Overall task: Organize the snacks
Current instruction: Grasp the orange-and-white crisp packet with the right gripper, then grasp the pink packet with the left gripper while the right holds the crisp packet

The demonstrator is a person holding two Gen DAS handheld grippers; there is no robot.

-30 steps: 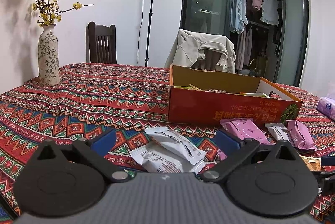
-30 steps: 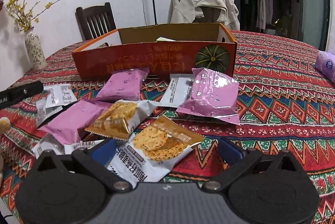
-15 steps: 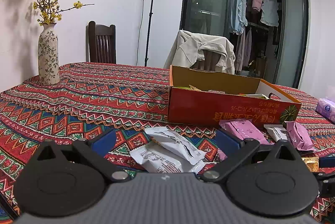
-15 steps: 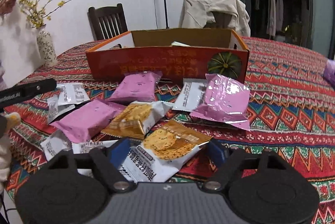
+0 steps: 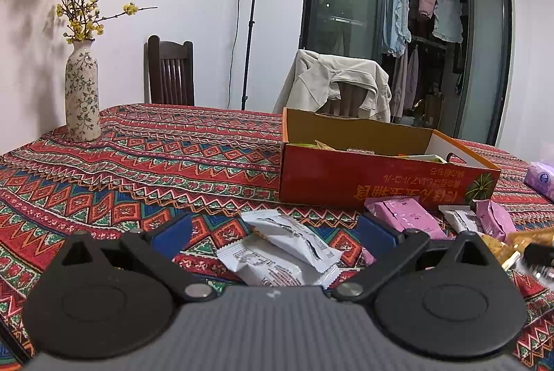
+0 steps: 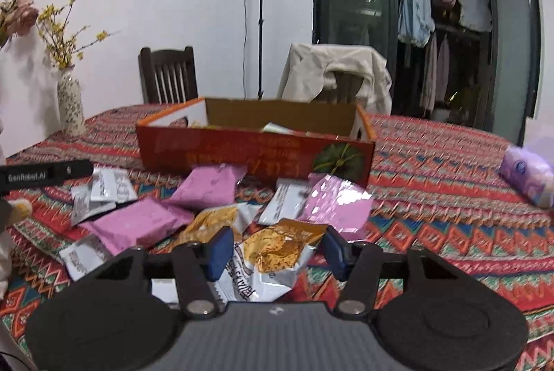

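My right gripper (image 6: 275, 251) is shut on a gold-and-white cookie packet (image 6: 273, 253), which crumples between its blue pads and is lifted off the table. Behind it lie pink packets (image 6: 211, 185), another gold packet (image 6: 216, 220) and white packets (image 6: 104, 189). An open orange cardboard box (image 6: 256, 152) holding some snacks stands behind the pile. My left gripper (image 5: 273, 234) is open and empty, low over two white packets (image 5: 284, 243). The box (image 5: 381, 184) and pink packets (image 5: 405, 217) are to its right.
A patterned red tablecloth (image 5: 138, 170) covers the table. A flowered vase (image 5: 82, 94) stands at the far left. A purple tissue pack (image 6: 528, 177) lies at the right. Two chairs (image 5: 171, 73) stand behind the table, one draped with a beige jacket (image 5: 339, 83).
My right gripper has closed on the gold-and-white packet and lifted it, tilting upward. My left gripper has stayed in place and open.
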